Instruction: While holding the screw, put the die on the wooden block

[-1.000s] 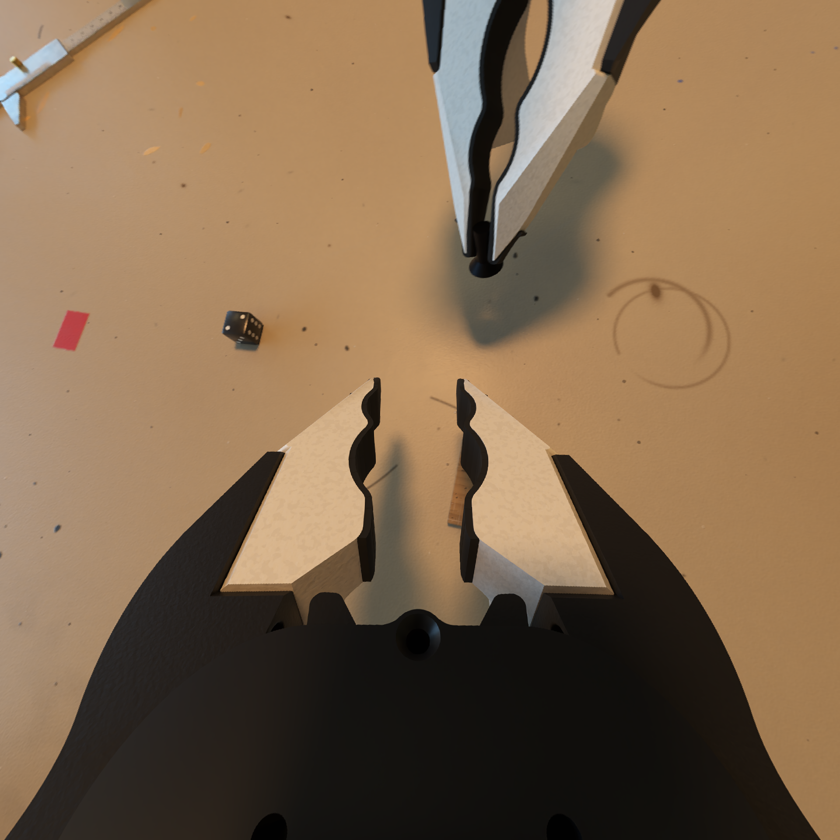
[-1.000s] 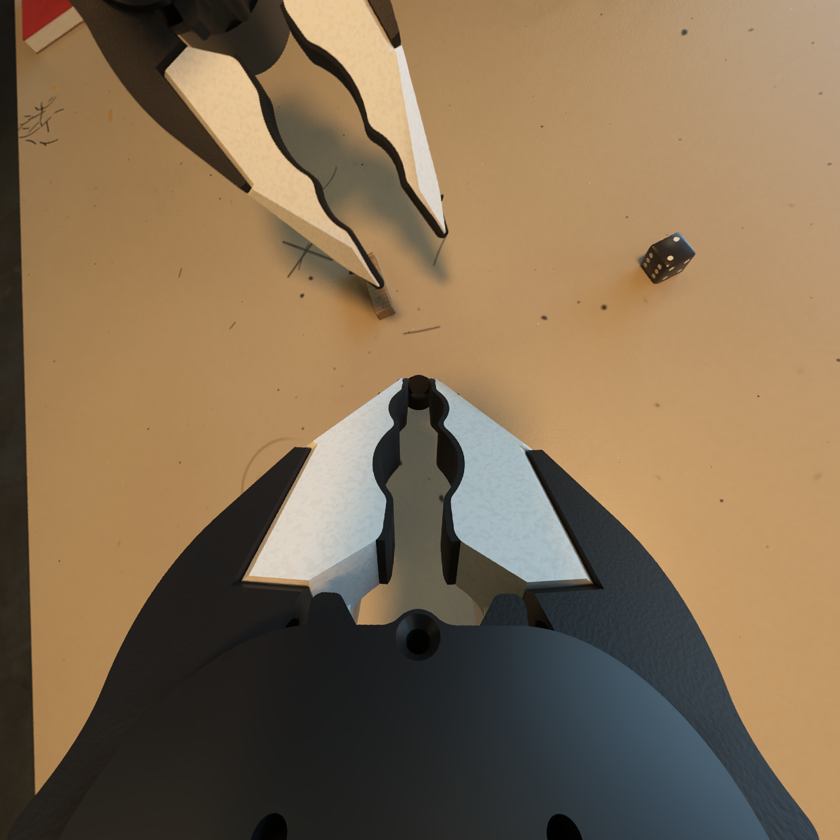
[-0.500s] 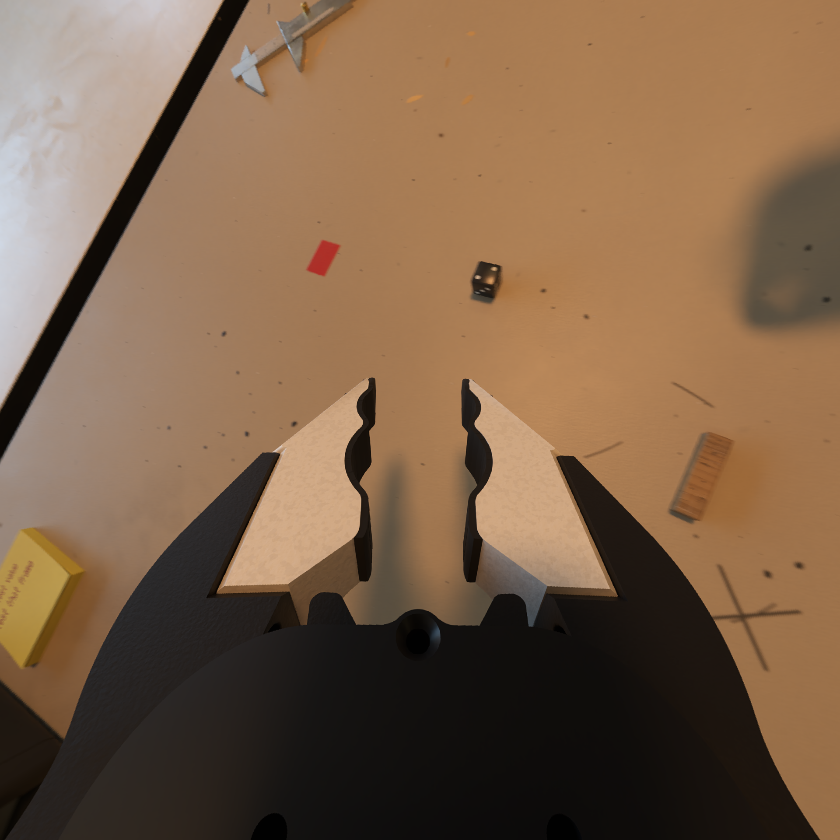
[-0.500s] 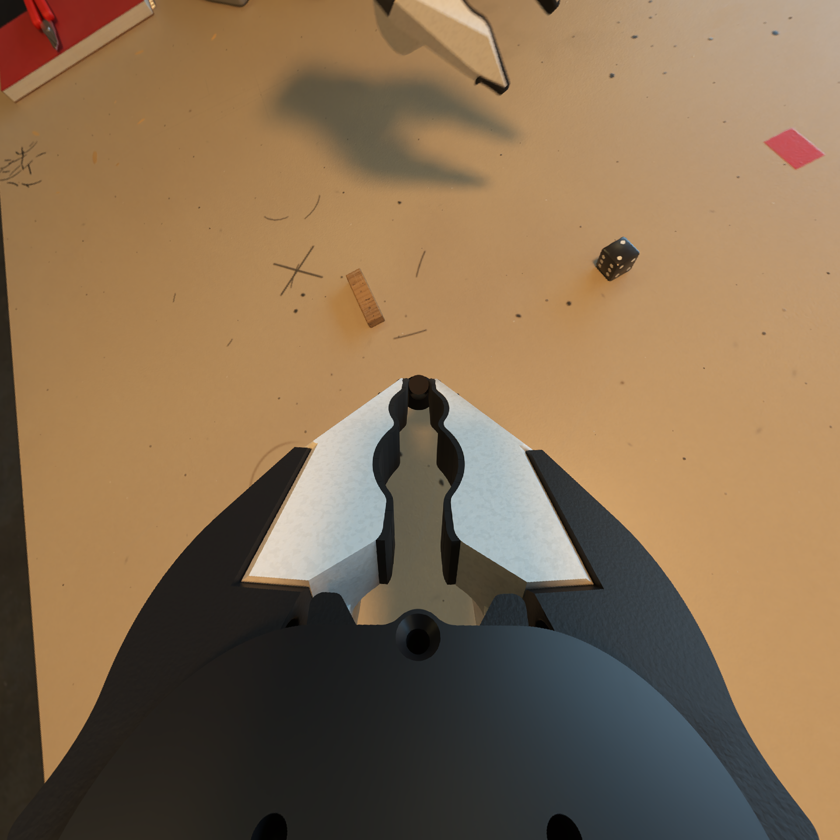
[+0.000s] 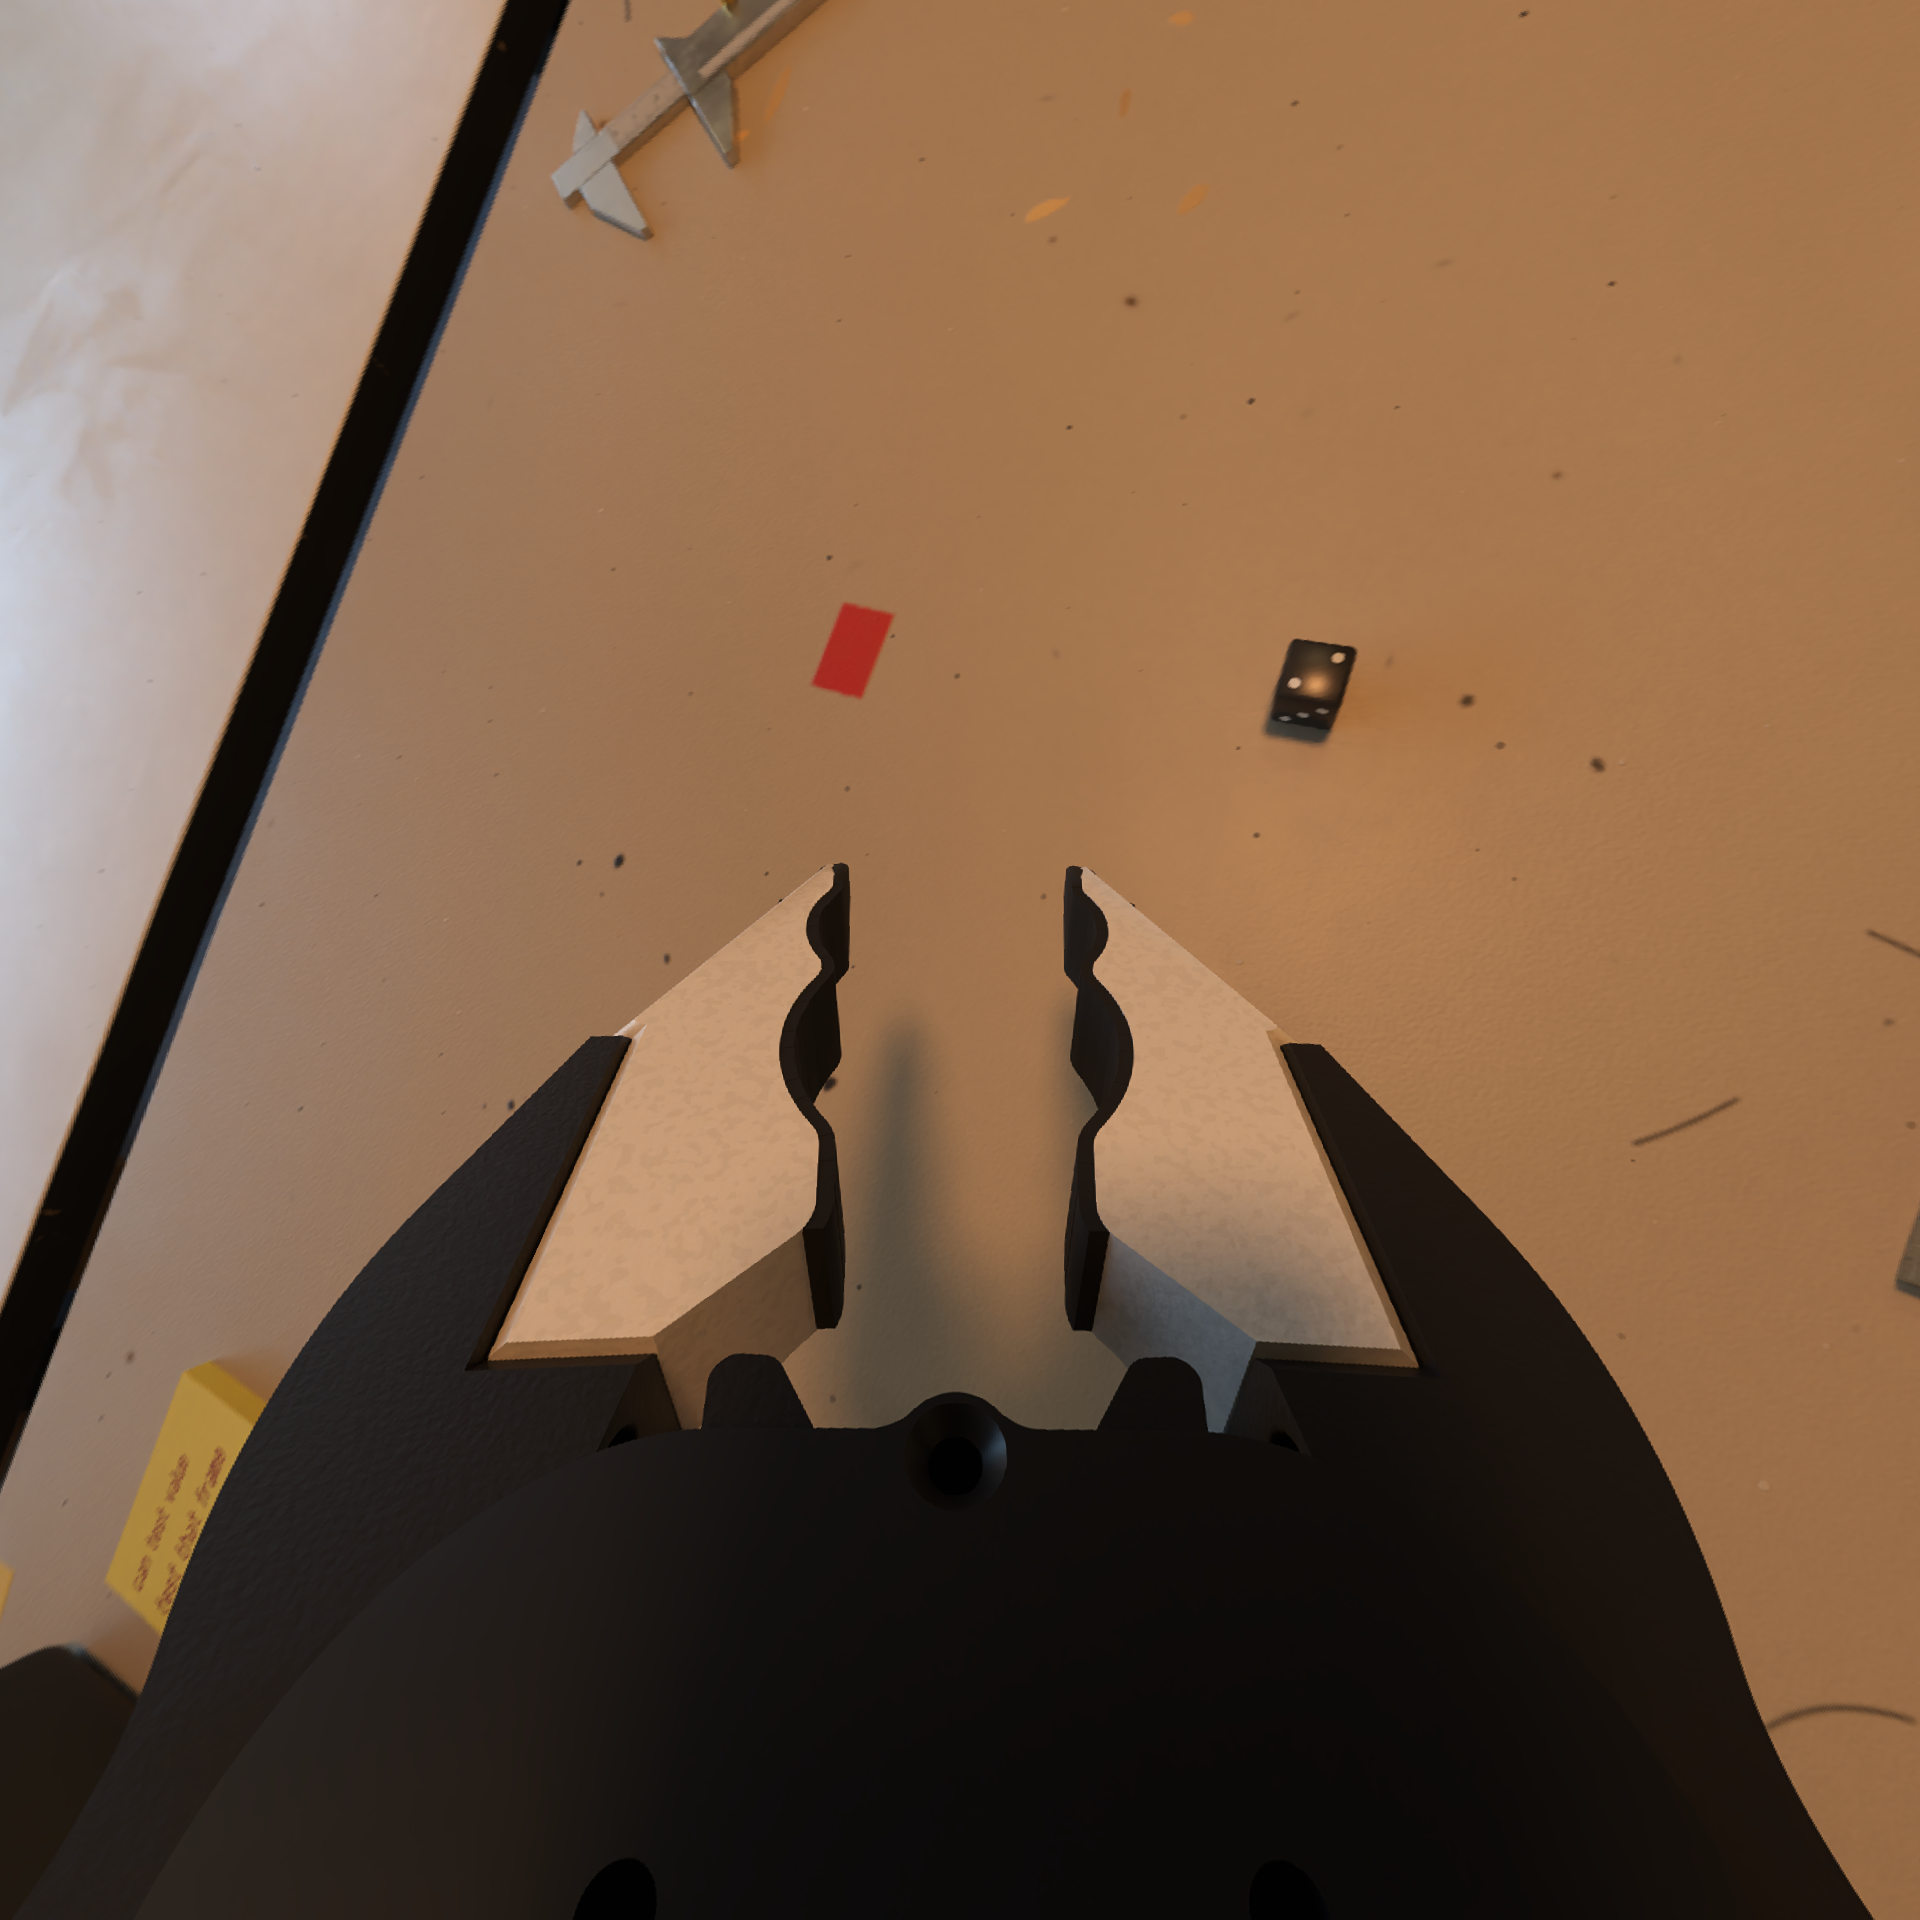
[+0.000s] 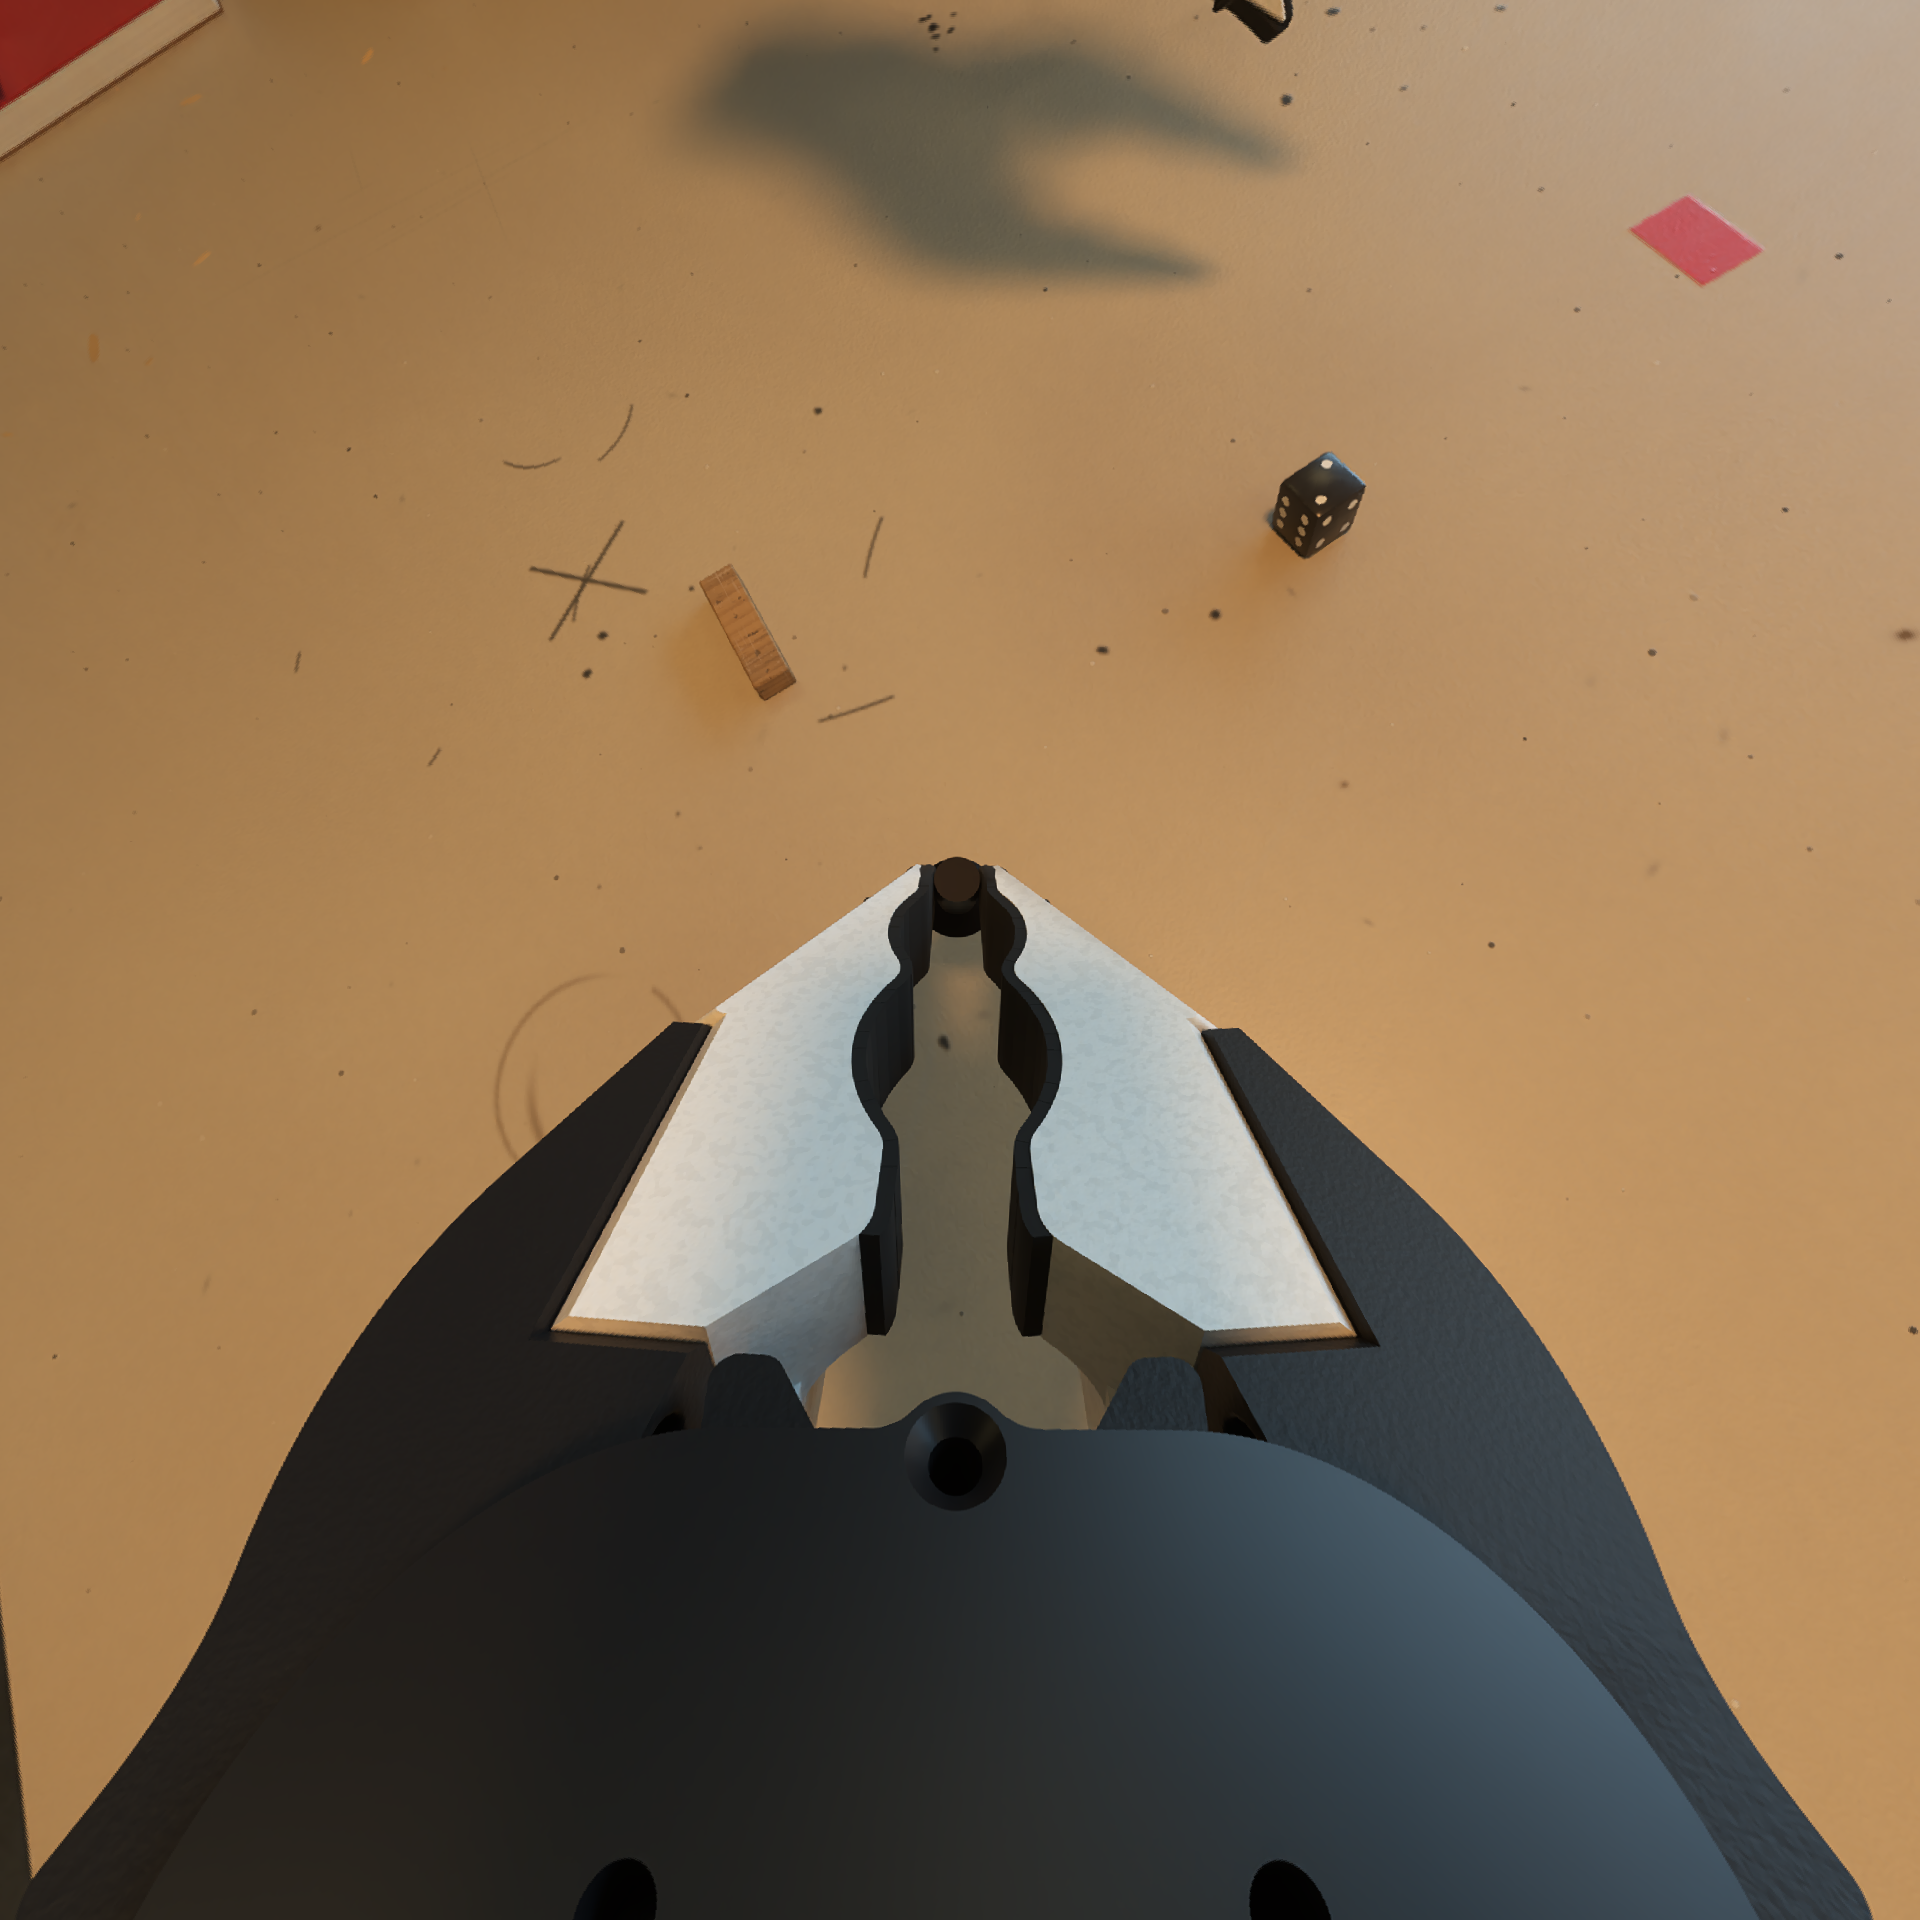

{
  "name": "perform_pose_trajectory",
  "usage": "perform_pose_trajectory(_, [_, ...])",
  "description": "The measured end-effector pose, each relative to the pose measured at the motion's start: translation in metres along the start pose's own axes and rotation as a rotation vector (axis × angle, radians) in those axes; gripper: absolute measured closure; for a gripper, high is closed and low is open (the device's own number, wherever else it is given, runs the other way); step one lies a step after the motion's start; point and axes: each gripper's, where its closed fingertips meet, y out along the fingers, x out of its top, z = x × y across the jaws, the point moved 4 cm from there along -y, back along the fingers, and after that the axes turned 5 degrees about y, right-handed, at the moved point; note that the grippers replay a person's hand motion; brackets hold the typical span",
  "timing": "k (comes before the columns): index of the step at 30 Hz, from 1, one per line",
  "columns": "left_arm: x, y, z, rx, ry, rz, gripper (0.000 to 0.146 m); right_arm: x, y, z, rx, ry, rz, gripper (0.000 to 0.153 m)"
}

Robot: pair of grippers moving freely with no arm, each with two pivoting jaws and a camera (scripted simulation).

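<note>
The black die [image 5: 1311, 688] with white pips lies on the tan table, ahead and to the right of my left gripper [image 5: 956, 873], which is open, empty and raised above the table. In the right wrist view the die [image 6: 1317, 505] lies ahead to the right and the small wooden block [image 6: 746, 631] lies flat ahead to the left. My right gripper [image 6: 956, 873] is shut on a dark screw [image 6: 956, 883] held at its fingertips, above the table. A sliver of the wooden block shows at the right edge of the left wrist view [image 5: 1910, 1262].
A red patch [image 5: 852, 649] lies left of the die. A metal caliper [image 5: 675, 114] lies far ahead near the table's black left edge [image 5: 312, 582]. A yellow box [image 5: 182, 1496] sits at the near left. A red book [image 6: 73, 52] lies at the far left.
My left gripper has risen and swung left, so the die has shifted right in its view and the wooden block has slid to the frame's edge. My right gripper keeps hold of the screw.
</note>
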Motion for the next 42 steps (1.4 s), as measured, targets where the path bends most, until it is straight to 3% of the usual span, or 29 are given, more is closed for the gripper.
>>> perform_pose_trajectory(4, [0.005, 0.009, -0.014, -0.093, 0.018, 0.031, 0.105, -0.002, 0.000, -0.003, 0.004, 0.004, -0.002, 0.145])
perform_pose_trajectory(11, [0.027, 0.028, -0.042, -0.235, 0.004, 0.070, 0.093, -0.005, -0.001, -0.007, 0.000, 0.004, 0.000, 0.145])
perform_pose_trajectory(22, [0.035, 0.067, -0.070, -0.300, 0.151, 0.190, 0.093, -0.006, -0.003, -0.009, 0.003, 0.002, -0.010, 0.145])
perform_pose_trajectory(31, [0.034, 0.075, -0.075, -0.317, 0.167, 0.211, 0.130, -0.007, -0.003, -0.010, 0.008, 0.002, -0.014, 0.145])
perform_pose_trajectory(42, [0.039, 0.056, -0.082, -0.326, 0.194, 0.174, 0.130, -0.008, -0.003, -0.011, 0.008, 0.005, -0.013, 0.145])
